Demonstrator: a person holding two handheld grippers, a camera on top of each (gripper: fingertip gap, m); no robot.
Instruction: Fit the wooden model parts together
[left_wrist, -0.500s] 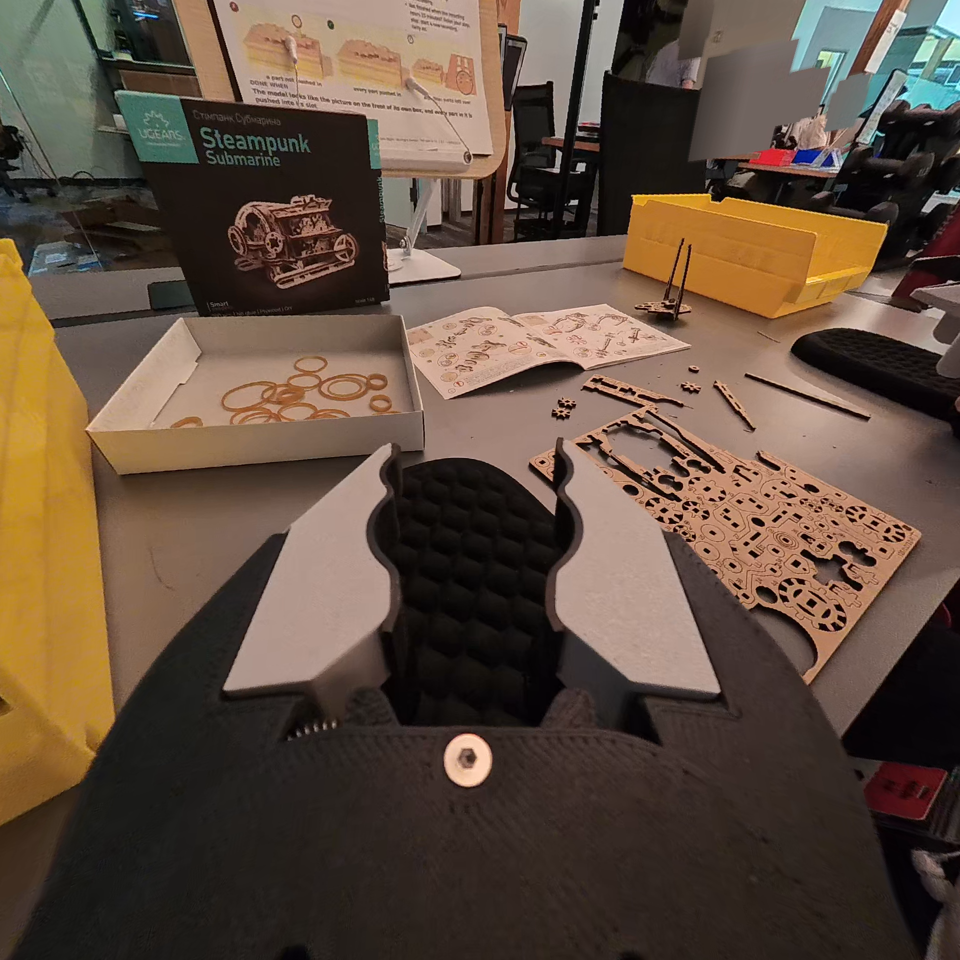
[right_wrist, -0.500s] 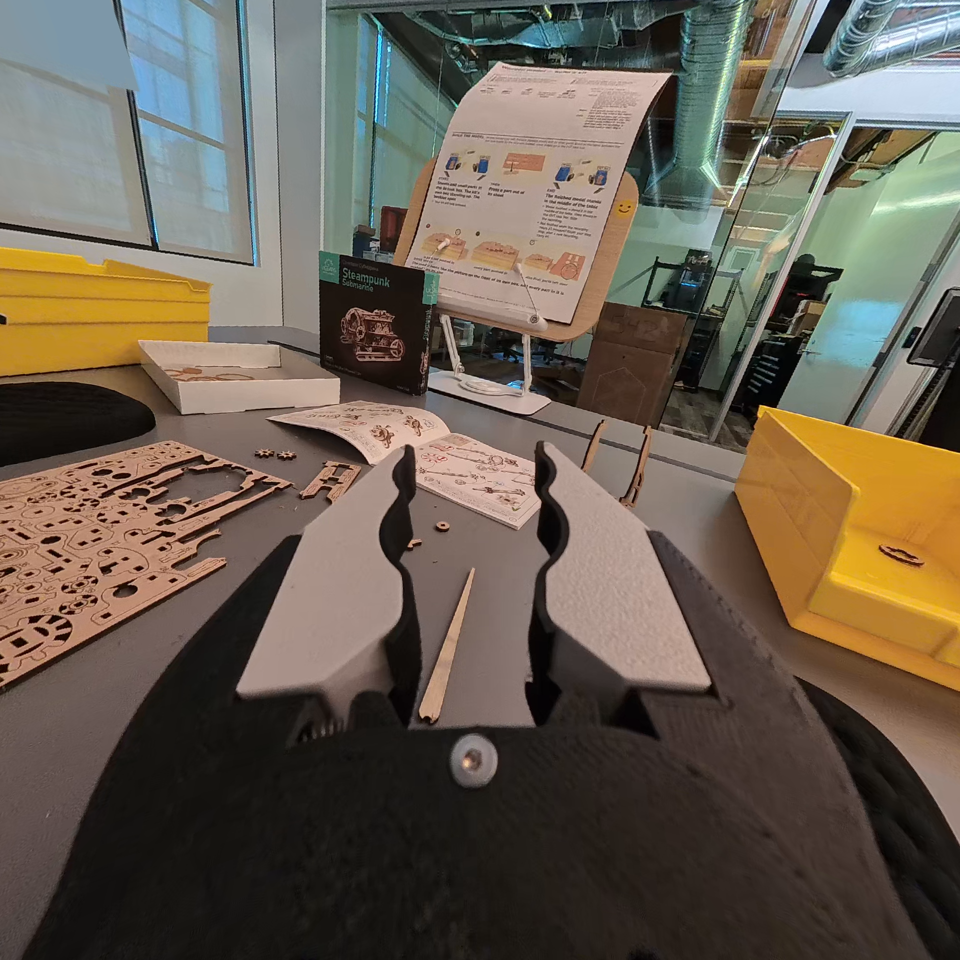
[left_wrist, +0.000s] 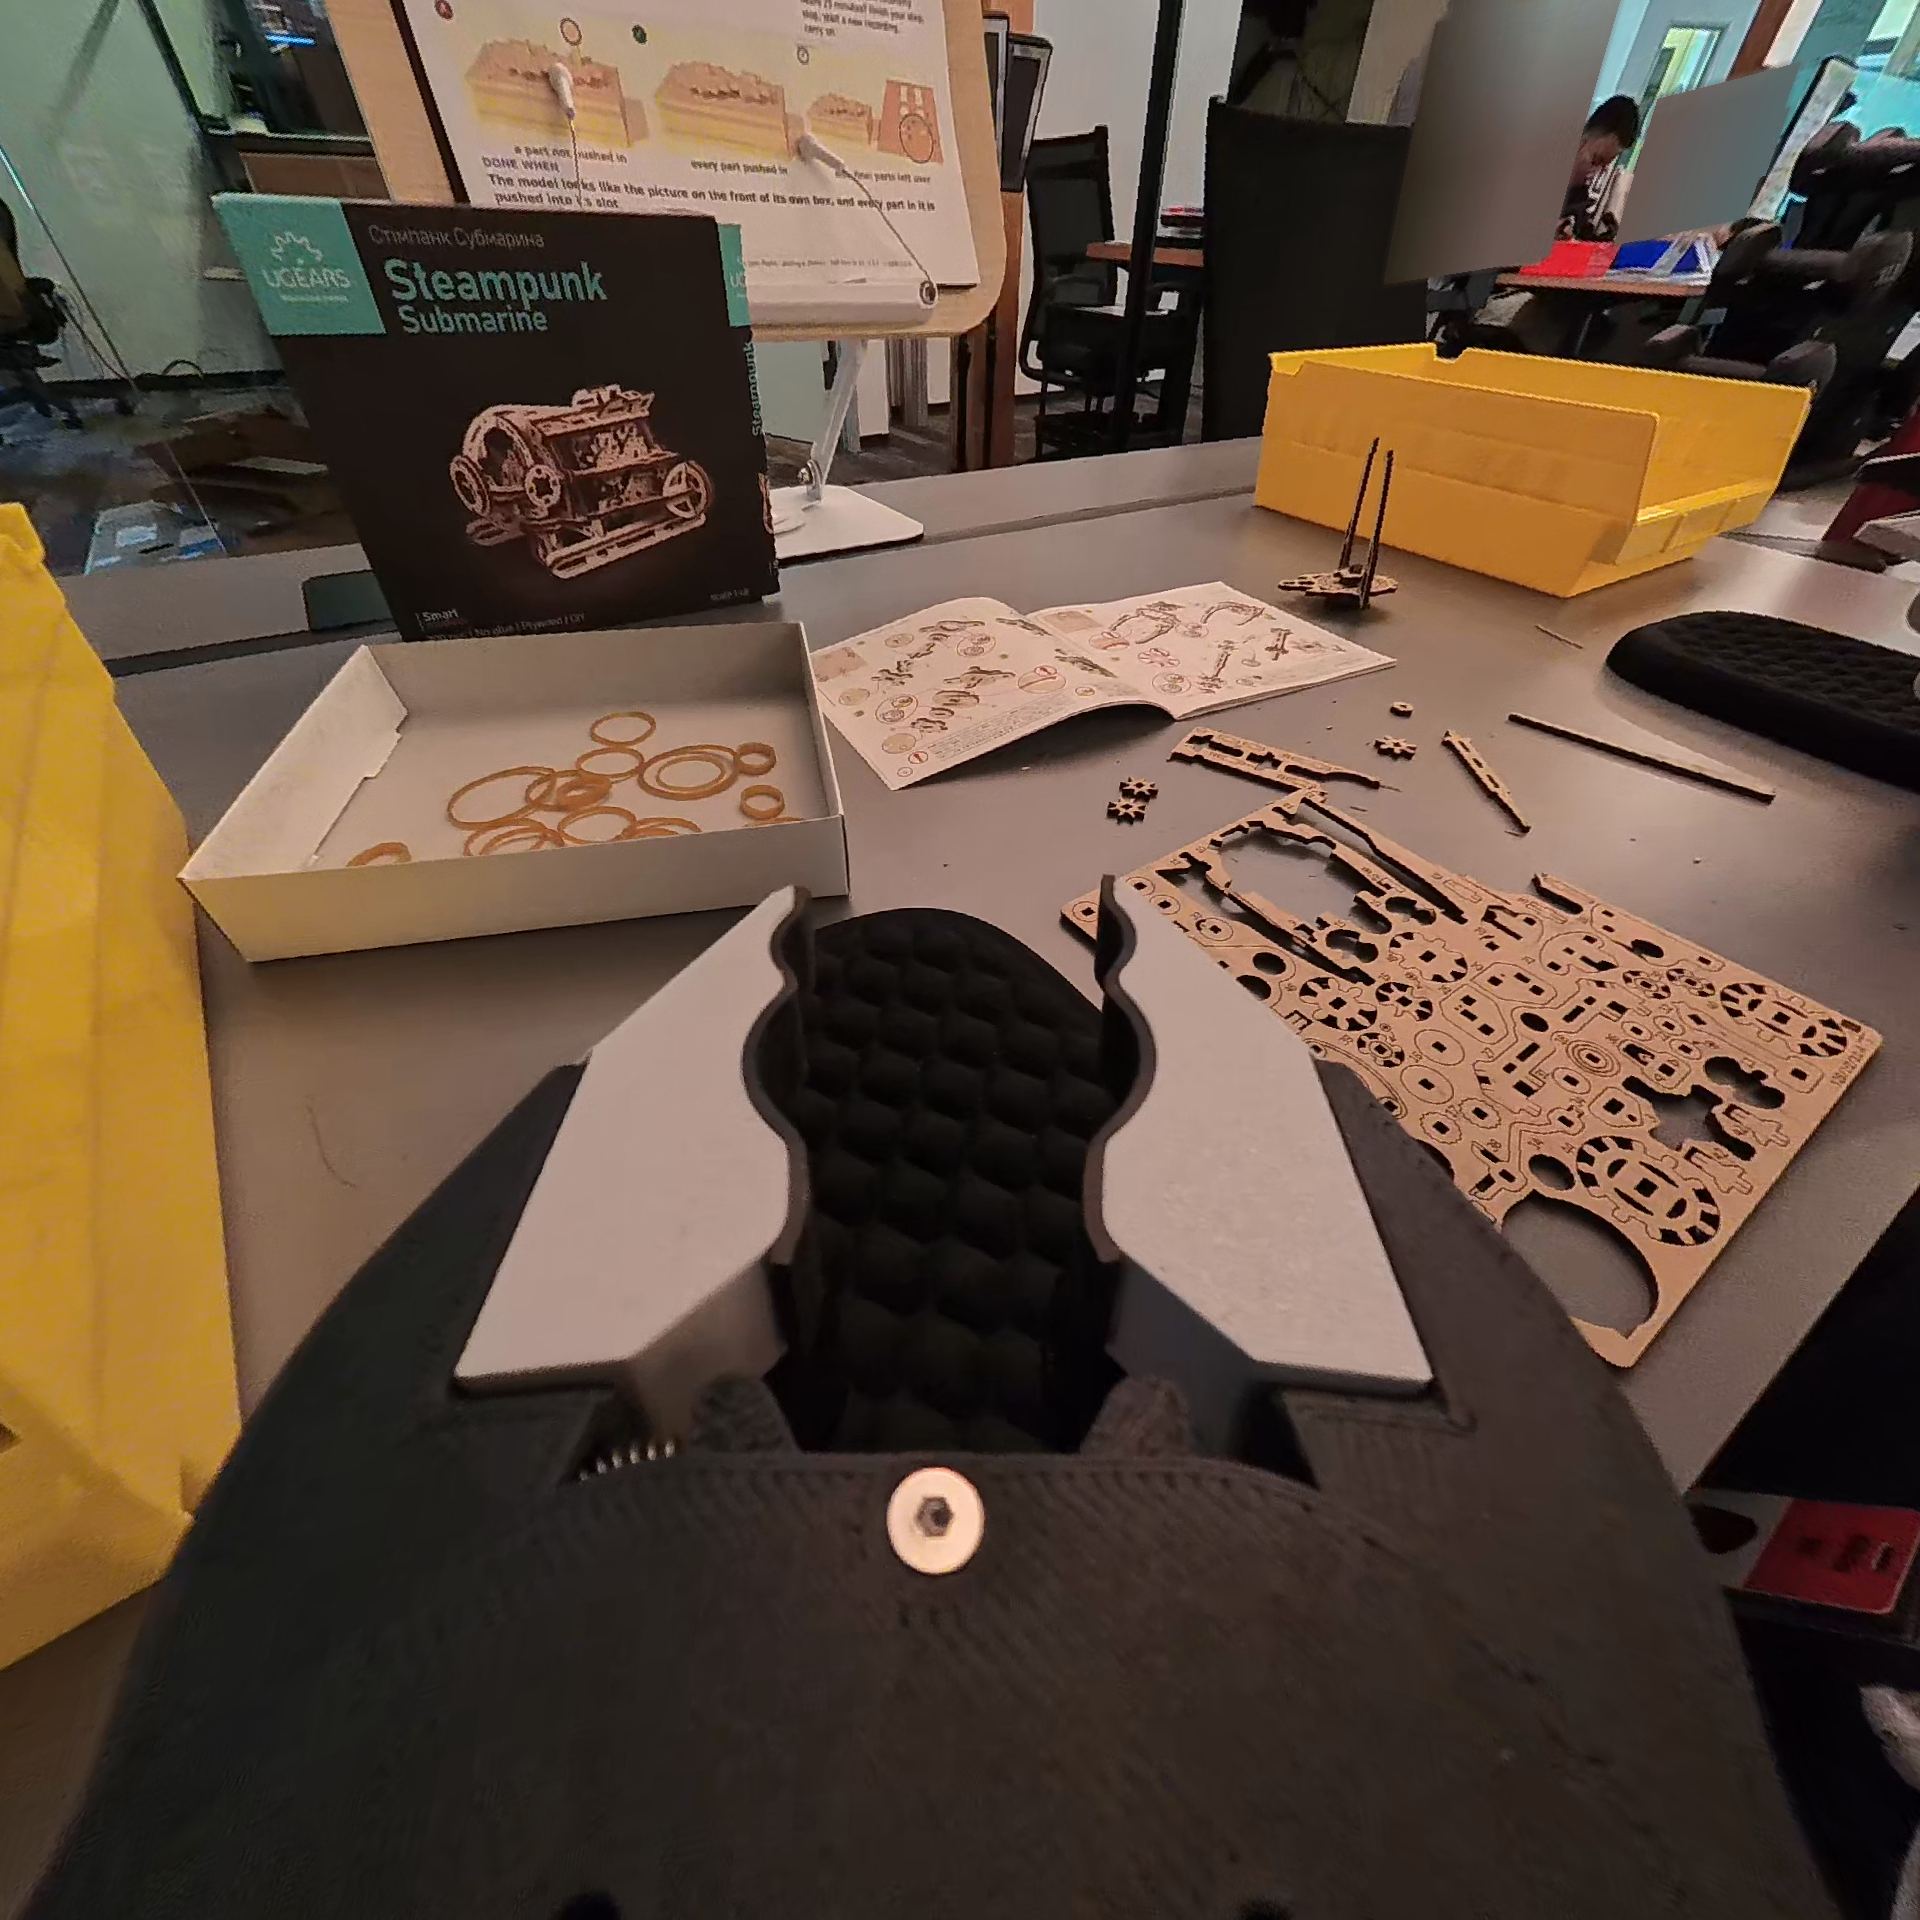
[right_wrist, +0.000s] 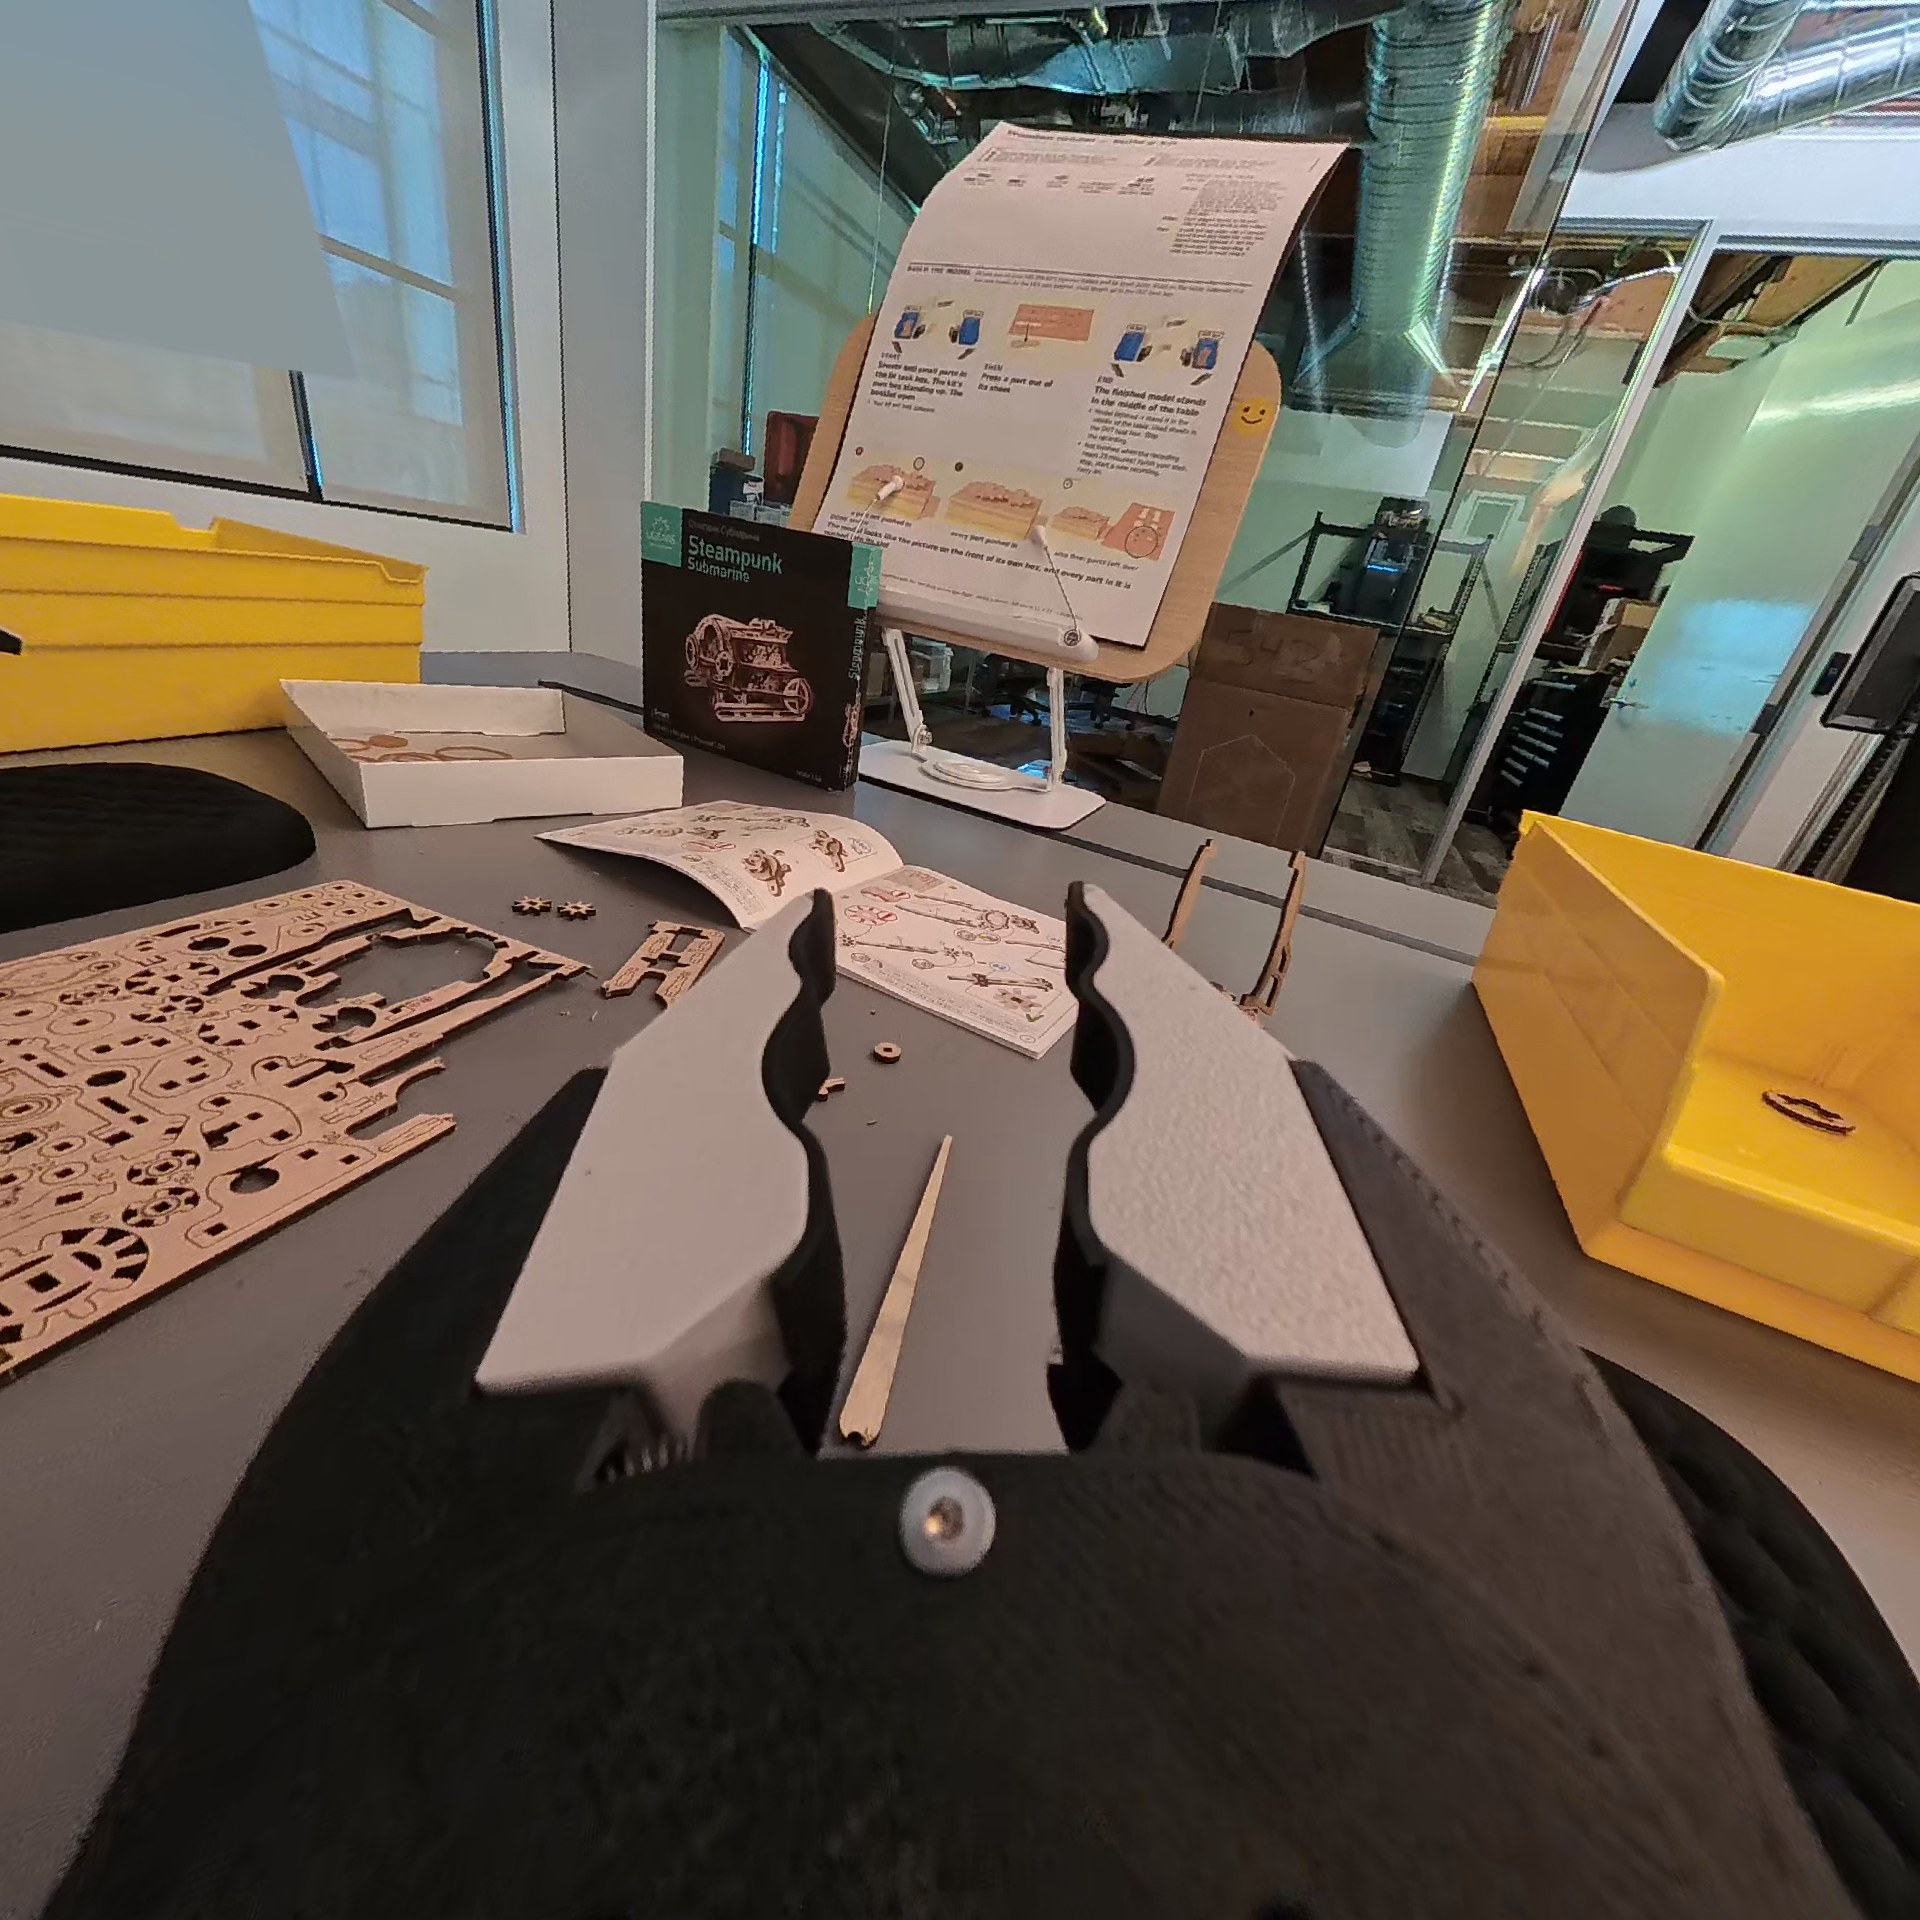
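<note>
1. My left tool is spread and empty over a black pad on the table.
2. My right tool is spread too, holding nothing; one tapered stick lies flat on the table between its fingers.
3. Only the left view shows inside the white tray, where rubber bands lie, too overlapped to count.
4. Only the right view shows a part inside the yellow bin.
5. Both show one cut sheet, one open booklet, one box, two small gears and one two-pronged assembly.
</note>
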